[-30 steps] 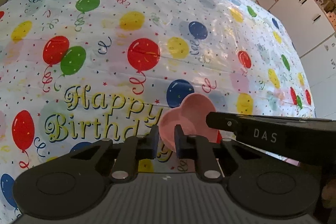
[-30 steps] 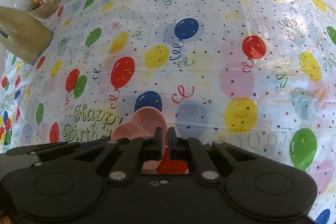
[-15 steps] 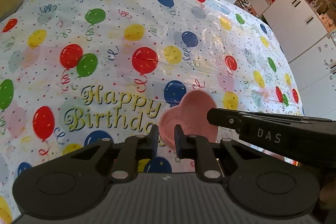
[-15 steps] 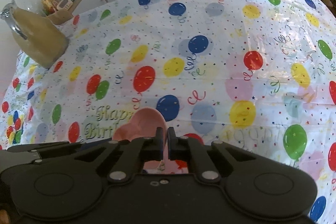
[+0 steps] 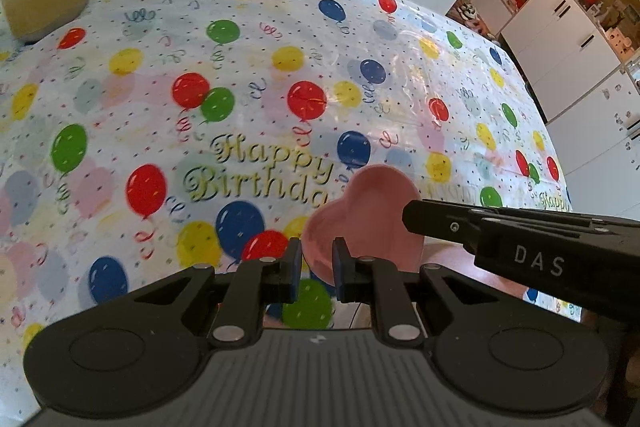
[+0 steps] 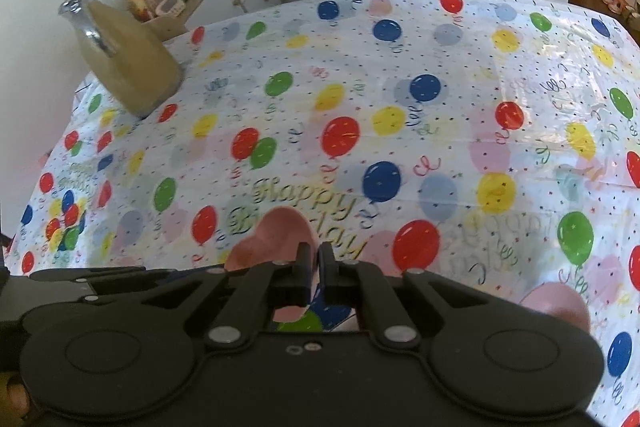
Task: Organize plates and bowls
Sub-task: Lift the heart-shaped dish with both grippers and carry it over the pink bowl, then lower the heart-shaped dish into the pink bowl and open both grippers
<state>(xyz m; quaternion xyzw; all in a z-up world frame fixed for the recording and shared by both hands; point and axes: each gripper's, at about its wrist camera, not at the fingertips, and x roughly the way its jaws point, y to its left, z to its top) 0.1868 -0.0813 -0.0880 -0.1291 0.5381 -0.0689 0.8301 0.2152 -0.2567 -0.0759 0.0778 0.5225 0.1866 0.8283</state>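
Carrying step, by the look of it: left hand-held gripper (image 5: 316,261) and right hand-held gripper (image 6: 314,263) both clamped narrow on the pink heart dish (image 5: 368,215), held above the table (image 5: 280,75). Next: choosing a spot, lowering level, releasing together.

The tablecloth (image 5: 280,75) bears "Happy Birthda" in gold script, the last letter hidden behind the pink bowl (image 5: 372,215); near its right edge a second "Happy" shows in part; the right gripper (image 5: 408,217) carries "DAS" in white letters on its black side; in the right wrist view the cloth reads "Happy" above a partly covered "B…day", with another faint, unreadable print at far left.
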